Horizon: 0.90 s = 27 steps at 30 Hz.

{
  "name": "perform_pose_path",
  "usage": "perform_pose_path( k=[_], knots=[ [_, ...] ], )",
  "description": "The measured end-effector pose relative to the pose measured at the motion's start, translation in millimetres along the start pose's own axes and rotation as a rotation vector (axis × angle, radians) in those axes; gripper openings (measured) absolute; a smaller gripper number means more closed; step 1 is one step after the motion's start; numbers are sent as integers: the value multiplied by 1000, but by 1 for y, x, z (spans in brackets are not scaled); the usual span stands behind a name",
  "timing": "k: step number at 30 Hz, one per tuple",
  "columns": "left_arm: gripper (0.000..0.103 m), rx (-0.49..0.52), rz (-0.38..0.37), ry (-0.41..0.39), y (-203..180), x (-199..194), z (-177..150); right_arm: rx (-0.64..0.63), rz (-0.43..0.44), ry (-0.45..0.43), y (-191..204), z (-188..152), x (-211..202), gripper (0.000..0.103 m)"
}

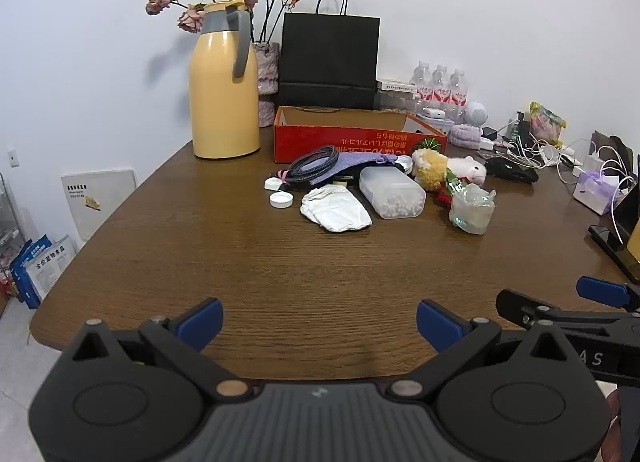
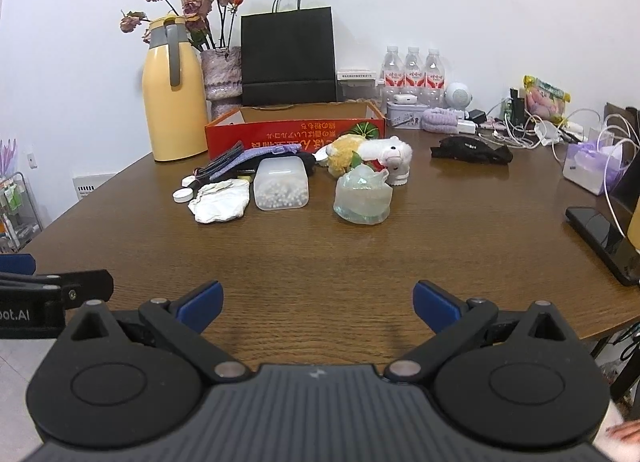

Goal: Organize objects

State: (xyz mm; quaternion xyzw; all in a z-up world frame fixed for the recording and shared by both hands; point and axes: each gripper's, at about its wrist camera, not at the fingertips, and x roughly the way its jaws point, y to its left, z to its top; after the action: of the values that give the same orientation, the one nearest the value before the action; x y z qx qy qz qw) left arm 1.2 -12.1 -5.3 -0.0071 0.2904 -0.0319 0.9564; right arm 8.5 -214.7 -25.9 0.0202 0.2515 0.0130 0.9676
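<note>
A red cardboard box [image 1: 352, 138] [image 2: 296, 130] stands open at the back of the brown table. In front of it lies a pile: a clear tub of white beads [image 1: 392, 192] [image 2: 281, 183], a crumpled white cloth [image 1: 336, 208] [image 2: 220, 200], a plush toy [image 1: 448, 170] [image 2: 372, 152], a clear crumpled cup [image 1: 472, 208] [image 2: 363, 198], a coiled cable [image 1: 314, 168], a purple pouch [image 2: 260, 154] and white caps [image 1: 280, 199]. My left gripper [image 1: 320, 322] is open and empty over the near table edge. My right gripper [image 2: 318, 304] is open and empty beside it, far from the pile.
A yellow thermos jug [image 1: 224, 82] and a vase of dried roses [image 1: 268, 74] stand back left, a black paper bag [image 1: 330, 58] behind the box. Water bottles [image 2: 412, 72], chargers and cables [image 2: 520, 126], a gift bag [image 2: 592, 166] and a phone [image 2: 604, 238] crowd the right side.
</note>
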Motion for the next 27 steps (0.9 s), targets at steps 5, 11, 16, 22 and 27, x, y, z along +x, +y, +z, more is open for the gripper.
perform_pose_path(
  k=[5,11,16,22,27],
  knots=[
    [103,-5,0,3,1,0,0,-13,1,-3,2,1,-1,103],
    [103,4,-4,6,-2,1,0,6,-2,6,-3,1,0,103],
    [103,1,0,9,-2,2,0,12,2,16,-3,-1,3,103],
    [103,-1,4,7,-2,0,-1,14,10,18,-4,-1,2,103],
    [103,-2,6,13,-3,1,-2,13,6,19,-5,-1,2,103]
  ],
)
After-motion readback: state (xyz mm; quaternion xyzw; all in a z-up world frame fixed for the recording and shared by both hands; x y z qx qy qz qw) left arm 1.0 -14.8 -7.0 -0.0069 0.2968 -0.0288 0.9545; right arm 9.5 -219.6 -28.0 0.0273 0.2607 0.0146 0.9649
